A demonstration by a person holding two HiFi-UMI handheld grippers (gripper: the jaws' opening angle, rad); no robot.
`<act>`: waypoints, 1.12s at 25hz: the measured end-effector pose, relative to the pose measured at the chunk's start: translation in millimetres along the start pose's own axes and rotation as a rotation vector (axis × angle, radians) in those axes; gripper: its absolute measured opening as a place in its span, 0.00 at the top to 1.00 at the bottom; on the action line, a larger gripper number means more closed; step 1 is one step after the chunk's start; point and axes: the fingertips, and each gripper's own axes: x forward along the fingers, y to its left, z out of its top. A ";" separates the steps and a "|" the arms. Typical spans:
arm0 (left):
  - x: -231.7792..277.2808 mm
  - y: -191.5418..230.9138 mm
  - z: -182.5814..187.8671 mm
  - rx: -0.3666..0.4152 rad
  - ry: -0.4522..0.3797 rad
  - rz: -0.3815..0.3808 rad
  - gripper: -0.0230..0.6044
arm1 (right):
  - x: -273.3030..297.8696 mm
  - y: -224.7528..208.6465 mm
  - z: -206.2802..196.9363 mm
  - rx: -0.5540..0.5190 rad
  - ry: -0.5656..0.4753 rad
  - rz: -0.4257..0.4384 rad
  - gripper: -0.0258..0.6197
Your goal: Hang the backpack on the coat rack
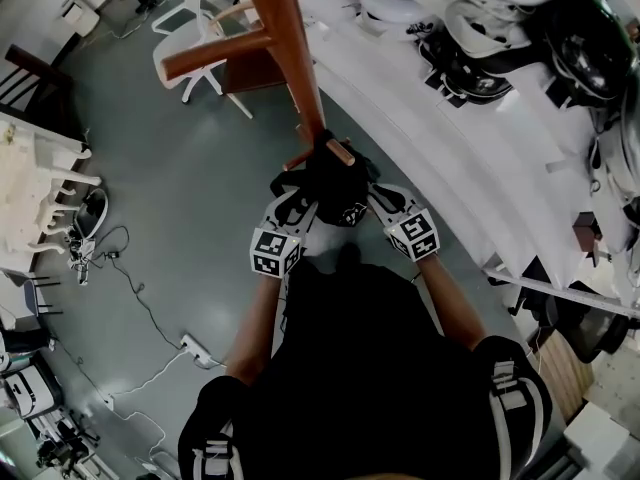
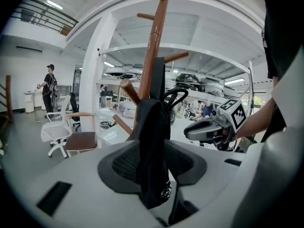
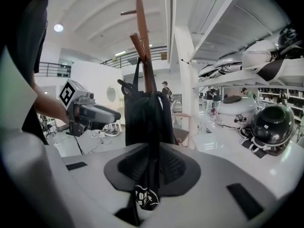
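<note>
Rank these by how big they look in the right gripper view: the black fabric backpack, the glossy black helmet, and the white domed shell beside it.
Largest: black fabric backpack, which is also closest to the camera.
Next, unranked: glossy black helmet and white domed shell. They look nearly alike, and the helmet sits nearer, so its slight edge proves nothing.

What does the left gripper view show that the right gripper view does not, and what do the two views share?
Only the left gripper view shows the right gripper with its square-marker cube, held on a bare forearm. Only the right gripper view shows the left gripper, a round ceiling lamp and a tangle of loose cables. Both show the black fabric backpack gripped between that view's own jaws, in front of the brown wooden coat rack.
</note>
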 end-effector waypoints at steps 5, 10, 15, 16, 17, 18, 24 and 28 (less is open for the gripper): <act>-15.8 -2.8 1.1 -0.003 -0.033 0.008 0.85 | -1.7 6.9 -2.4 -0.071 -0.002 -0.002 0.93; -22.2 -8.7 6.9 0.008 -0.048 0.001 0.91 | -2.1 19.8 8.4 -0.097 -0.021 0.042 0.94; -19.6 -14.6 2.1 0.064 -0.031 0.009 0.92 | -0.4 28.9 16.7 -0.101 -0.040 0.079 0.94; -19.3 -15.8 1.0 0.066 -0.029 0.007 0.92 | -0.8 31.2 20.2 -0.096 -0.046 0.086 0.94; -19.6 -16.6 1.0 0.065 -0.030 0.005 0.92 | -1.3 32.9 22.7 -0.093 -0.052 0.090 0.94; -20.2 -17.2 2.2 0.065 -0.032 0.004 0.92 | -1.7 33.9 24.4 -0.092 -0.056 0.092 0.94; -22.1 -18.9 2.5 0.082 -0.018 0.004 0.92 | -1.1 29.7 20.5 -0.087 -0.059 0.081 0.94; -21.6 -19.4 0.9 0.083 -0.016 0.005 0.92 | 1.1 27.3 17.6 -0.092 -0.048 0.069 0.94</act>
